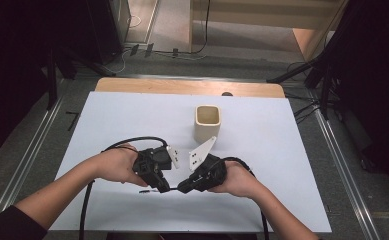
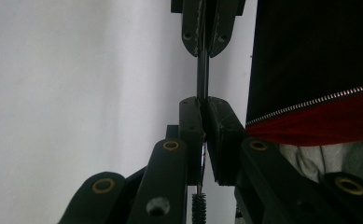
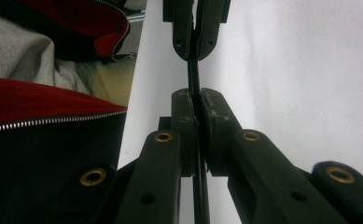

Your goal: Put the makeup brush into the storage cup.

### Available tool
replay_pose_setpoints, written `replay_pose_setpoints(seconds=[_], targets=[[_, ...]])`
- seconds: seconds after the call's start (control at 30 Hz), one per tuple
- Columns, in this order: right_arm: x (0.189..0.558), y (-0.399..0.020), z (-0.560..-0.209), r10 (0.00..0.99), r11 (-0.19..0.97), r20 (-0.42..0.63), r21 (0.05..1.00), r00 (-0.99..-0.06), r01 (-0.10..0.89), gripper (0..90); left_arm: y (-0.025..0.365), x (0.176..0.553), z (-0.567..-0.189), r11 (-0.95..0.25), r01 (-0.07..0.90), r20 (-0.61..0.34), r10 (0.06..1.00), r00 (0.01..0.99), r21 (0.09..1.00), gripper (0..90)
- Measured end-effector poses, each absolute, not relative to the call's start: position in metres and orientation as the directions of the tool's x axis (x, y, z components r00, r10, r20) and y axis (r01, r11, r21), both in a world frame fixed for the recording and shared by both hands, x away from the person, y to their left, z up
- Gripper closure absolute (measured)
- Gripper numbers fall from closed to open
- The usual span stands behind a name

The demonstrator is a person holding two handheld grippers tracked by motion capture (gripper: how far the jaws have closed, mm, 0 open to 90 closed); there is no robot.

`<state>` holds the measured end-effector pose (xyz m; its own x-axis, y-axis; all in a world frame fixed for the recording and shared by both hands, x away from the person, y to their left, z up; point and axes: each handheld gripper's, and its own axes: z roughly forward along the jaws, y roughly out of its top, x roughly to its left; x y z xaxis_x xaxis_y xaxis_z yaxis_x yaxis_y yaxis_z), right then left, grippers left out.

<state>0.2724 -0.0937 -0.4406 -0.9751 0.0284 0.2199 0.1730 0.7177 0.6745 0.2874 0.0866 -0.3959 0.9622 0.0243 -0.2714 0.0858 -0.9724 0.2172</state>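
A thin black rod (image 2: 202, 74) with a bristled brush end (image 2: 198, 210) is held between both grippers near the table's front edge. My left gripper (image 2: 201, 105) is shut on it, with the bristles behind the pads. The right gripper (image 2: 202, 46) faces it from the other end. In the right gripper view my right gripper (image 3: 195, 95) is shut on the same rod (image 3: 193, 74), and the left gripper (image 3: 194, 46) is clamped farther along. From above, the left gripper (image 1: 161, 187) and right gripper (image 1: 183, 189) point toward each other with the rod (image 1: 171, 189) level between them.
A beige square cup (image 1: 207, 122) stands upright on the white sheet (image 1: 132, 120), just beyond the grippers. A wooden table edge (image 1: 182, 86) shows at the far side. The person's black jacket with red lining (image 3: 39, 98) sits close behind the grippers.
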Motion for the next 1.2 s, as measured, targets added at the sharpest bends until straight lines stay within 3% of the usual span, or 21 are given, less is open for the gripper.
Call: replay_pose_setpoints(seconds=[0.37,0.4,0.43,0.53,0.7,0.93,1.2], targets=[[0.27,-0.094,-0.441,0.026,0.715,0.22,0.677,-0.975,0.172,86.7,0.088,0.286,-0.394,-0.971,0.086,-0.277,0.022,0.961,0.223,84.3],[0.27,-0.094,-0.441,0.02,0.713,0.223,0.681,-0.975,0.17,86.7,0.088,0.286,-0.394,-0.969,0.088,-0.275,0.022,0.961,0.231,79.9],[0.27,-0.094,-0.441,0.019,0.712,0.228,0.681,-0.973,0.174,86.7,0.089,0.288,-0.392,-0.962,0.096,-0.293,0.018,0.956,0.255,69.0],[0.27,-0.096,-0.441,0.017,0.708,0.224,0.686,-0.975,0.17,86.7,0.09,0.289,-0.39,-0.951,0.104,-0.284,0.017,0.959,0.291,57.2],[0.271,-0.101,-0.44,0.059,0.697,0.245,0.684,-0.968,0.215,86.6,0.093,0.294,-0.389,-0.928,0.155,-0.289,0.054,0.956,0.339,45.0],[0.271,-0.112,-0.444,0.108,0.677,0.281,0.682,-0.954,0.277,86.6,0.102,0.299,-0.389,-0.89,0.176,-0.277,0.059,0.959,0.42,44.6],[0.266,-0.125,-0.448,0.187,0.653,0.308,0.671,-0.933,0.352,86.6,0.111,0.299,-0.388,-0.832,0.28,-0.297,0.147,0.944,0.48,44.6]])
